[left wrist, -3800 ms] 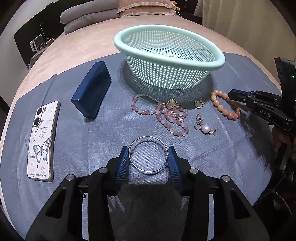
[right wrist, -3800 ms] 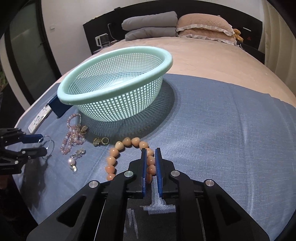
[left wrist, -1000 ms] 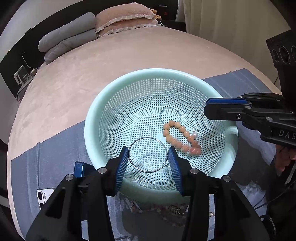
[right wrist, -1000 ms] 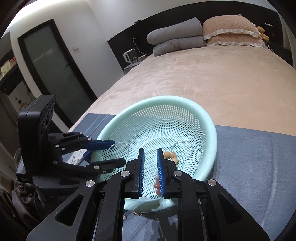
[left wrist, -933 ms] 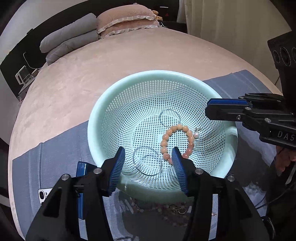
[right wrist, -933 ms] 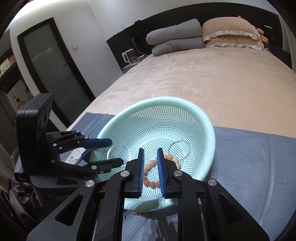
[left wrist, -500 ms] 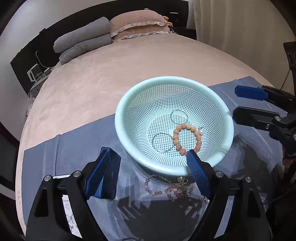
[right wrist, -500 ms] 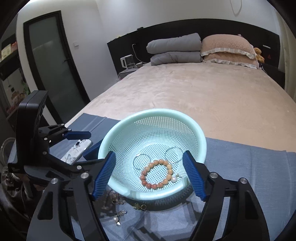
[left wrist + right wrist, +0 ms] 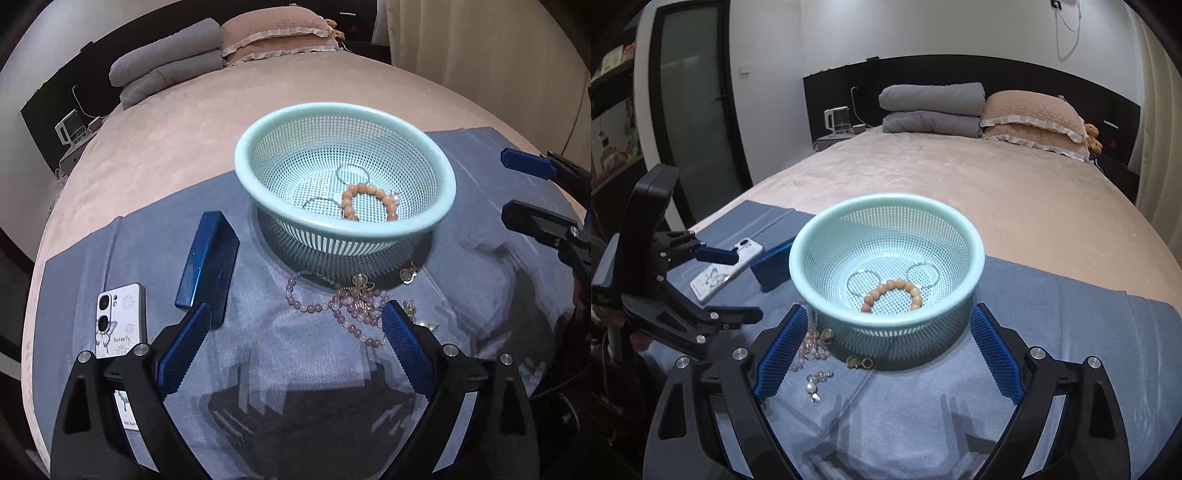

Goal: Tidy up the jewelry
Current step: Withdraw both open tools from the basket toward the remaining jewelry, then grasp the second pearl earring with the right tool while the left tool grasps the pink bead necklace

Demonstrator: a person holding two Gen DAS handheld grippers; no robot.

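Note:
A mint green basket (image 9: 255, 186) (image 9: 975, 251) stands on a blue cloth on the bed. Inside lie an orange bead bracelet (image 9: 364, 191) (image 9: 892, 286) and two silver hoops (image 9: 352, 171) (image 9: 860, 282). A pink bead necklace (image 9: 332, 306) (image 9: 812, 345), gold charms (image 9: 406, 275) (image 9: 858, 362) and a pearl earring (image 9: 811, 388) lie on the cloth in front of the basket. My left gripper (image 9: 295, 347) is open and empty, above the necklace. My right gripper (image 9: 886, 354) is open and empty, before the basket.
A dark blue case (image 9: 208, 264) (image 9: 772, 267) and a phone with a butterfly cover (image 9: 118, 323) (image 9: 726, 269) lie left of the basket. The blue cloth (image 9: 295, 387) covers the bed's near end. Pillows (image 9: 1030, 118) and folded grey quilts (image 9: 931, 107) sit at the headboard.
Both grippers released their jewelry into the basket, opened wide and pulled back and away from it. The bracelet and second hoop now rest on the basket floor.

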